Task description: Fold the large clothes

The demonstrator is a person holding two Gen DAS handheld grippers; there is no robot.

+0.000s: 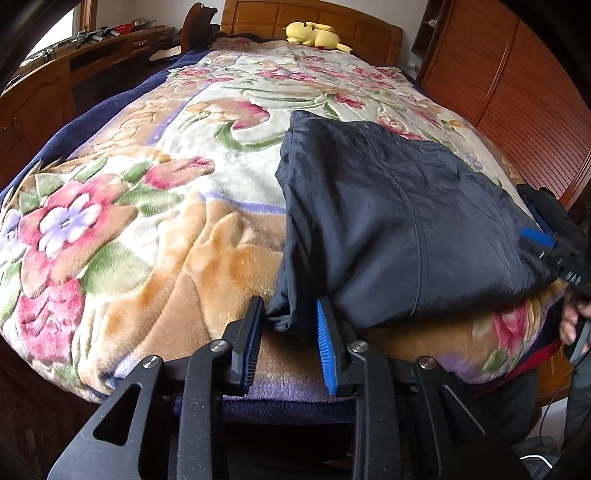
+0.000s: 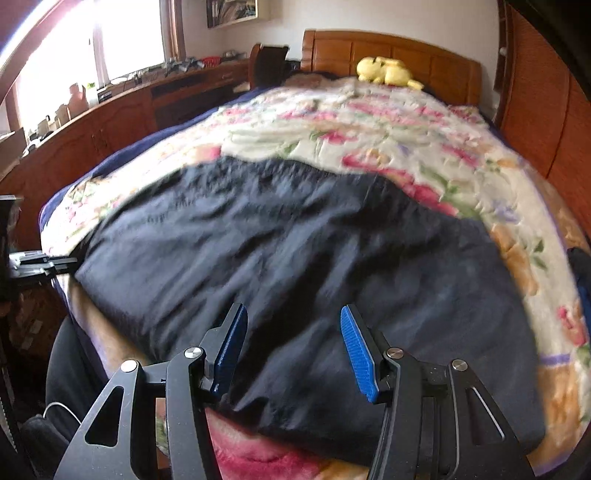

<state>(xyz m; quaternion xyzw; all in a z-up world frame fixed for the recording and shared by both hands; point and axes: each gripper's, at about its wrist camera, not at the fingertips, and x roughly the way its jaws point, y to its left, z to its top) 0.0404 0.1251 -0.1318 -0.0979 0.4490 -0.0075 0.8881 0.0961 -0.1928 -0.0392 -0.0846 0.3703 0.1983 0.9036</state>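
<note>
A dark navy garment (image 1: 388,221) lies folded on the floral blanket (image 1: 147,206) at the near edge of the bed. My left gripper (image 1: 290,314) is open, its blue-padded fingers either side of the garment's near left corner, not closed on it. In the right wrist view the garment (image 2: 295,258) fills the middle. My right gripper (image 2: 293,325) is open just above its near edge, holding nothing. The right gripper also shows at the garment's right edge in the left wrist view (image 1: 543,232), and the left gripper shows at the left edge of the right wrist view (image 2: 44,264).
A yellow plush toy (image 1: 314,35) lies by the wooden headboard (image 1: 321,18). A long wooden dresser (image 2: 110,110) with clutter runs along the left wall under a window. Wooden wardrobe doors (image 1: 517,92) stand on the right. The person's dark-clad legs (image 2: 70,369) are at the bed's foot.
</note>
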